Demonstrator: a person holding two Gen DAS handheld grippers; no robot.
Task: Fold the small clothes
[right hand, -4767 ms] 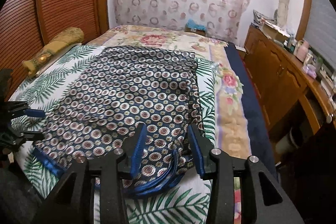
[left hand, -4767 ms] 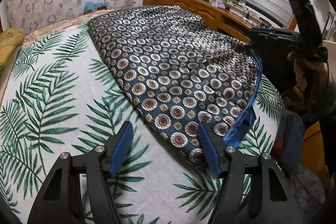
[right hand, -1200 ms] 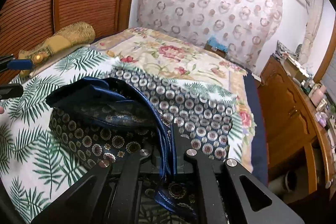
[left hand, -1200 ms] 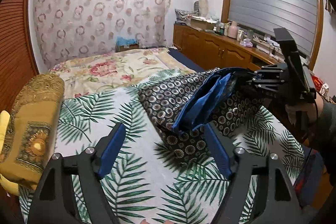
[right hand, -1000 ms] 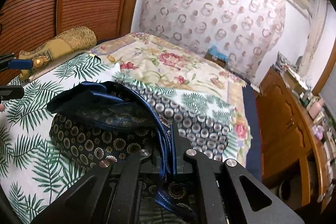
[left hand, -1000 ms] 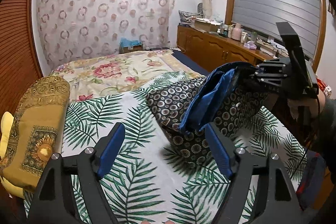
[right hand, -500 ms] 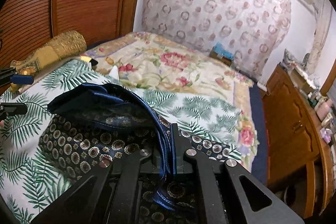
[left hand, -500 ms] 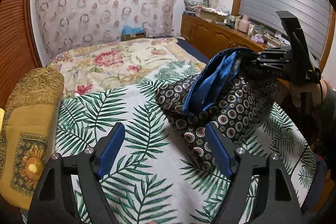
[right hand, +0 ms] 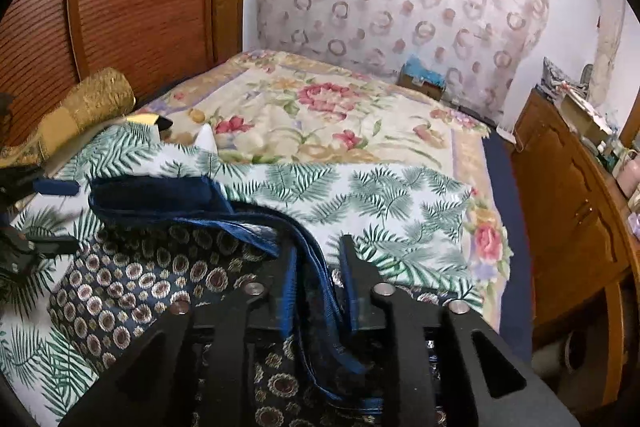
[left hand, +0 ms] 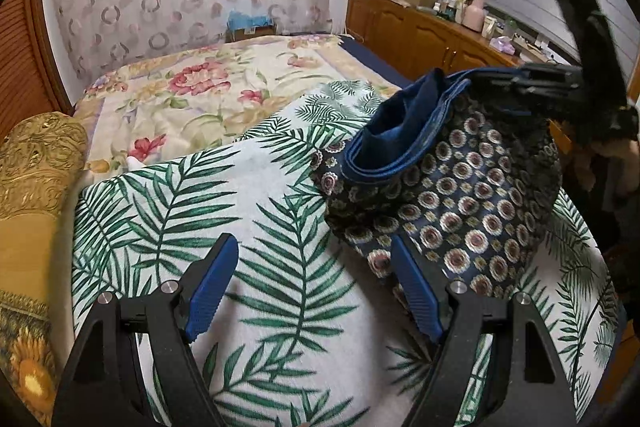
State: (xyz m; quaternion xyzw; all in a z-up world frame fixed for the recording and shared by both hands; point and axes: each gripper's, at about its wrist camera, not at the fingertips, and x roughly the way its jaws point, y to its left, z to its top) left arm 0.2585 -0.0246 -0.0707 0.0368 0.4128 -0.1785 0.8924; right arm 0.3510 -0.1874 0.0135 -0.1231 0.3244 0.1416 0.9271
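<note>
The patterned garment (left hand: 460,211), dark blue with round medallions and a plain blue band along its edge, lies bunched on the palm-leaf sheet (left hand: 256,195) of the bed. In the left wrist view it fills the area from 1 to 4 o'clock. One part of it is lifted toward the right gripper (left hand: 516,95) at 2 o'clock.

The left gripper (left hand: 316,291) hangs above the sheet with its blue pads far apart. Nothing is between them. The right pad is just beside the lower edge of the garment, but contact cannot be told.

In the right wrist view, the right gripper (right hand: 318,267) has the blue band (right hand: 304,267) running between its jaws. The jaws have just been opening, so a gap shows beside the band, and the pads do not seem to press it.

A golden bolster (left hand: 36,163) lies at 9 o'clock in the left view. A floral bedspread (right hand: 320,115) covers the far part of the bed, and a wooden cabinet (right hand: 572,211) stands at 3 o'clock in the right view.
</note>
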